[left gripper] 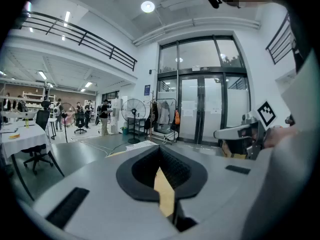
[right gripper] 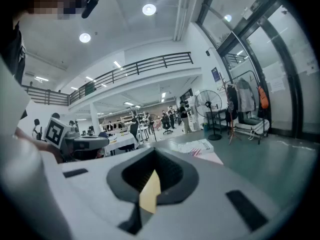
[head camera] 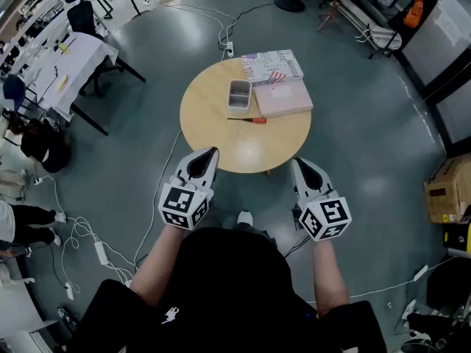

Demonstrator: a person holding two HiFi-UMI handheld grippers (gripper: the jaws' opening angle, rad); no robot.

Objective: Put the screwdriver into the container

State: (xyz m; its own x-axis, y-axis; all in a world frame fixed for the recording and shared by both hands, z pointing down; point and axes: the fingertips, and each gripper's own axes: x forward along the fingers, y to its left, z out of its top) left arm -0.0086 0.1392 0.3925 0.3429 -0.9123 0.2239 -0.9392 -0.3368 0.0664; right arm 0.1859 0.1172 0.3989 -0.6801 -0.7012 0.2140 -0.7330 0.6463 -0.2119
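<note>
A screwdriver (head camera: 248, 120) with a red handle and dark shaft lies flat on the round wooden table (head camera: 213, 142), just below a small grey rectangular container (head camera: 239, 94). The container stands empty. Both grippers hover off the table's near edge, well short of the screwdriver. My left gripper (head camera: 212, 152) is shut with nothing in it and points at the table's near left rim. My right gripper (head camera: 298, 163) is also shut and empty, by the near right rim. In the left gripper view, the left gripper (left gripper: 161, 151) shows its jaws meeting, and the right gripper (right gripper: 154, 155) looks the same in the right gripper view.
A pink flat box (head camera: 282, 98) and a printed box (head camera: 272, 66) lie on the table right of the container. Cables and a power strip (head camera: 229, 48) run over the floor. A white table (head camera: 70, 65) stands far left, a cardboard box (head camera: 449, 190) far right.
</note>
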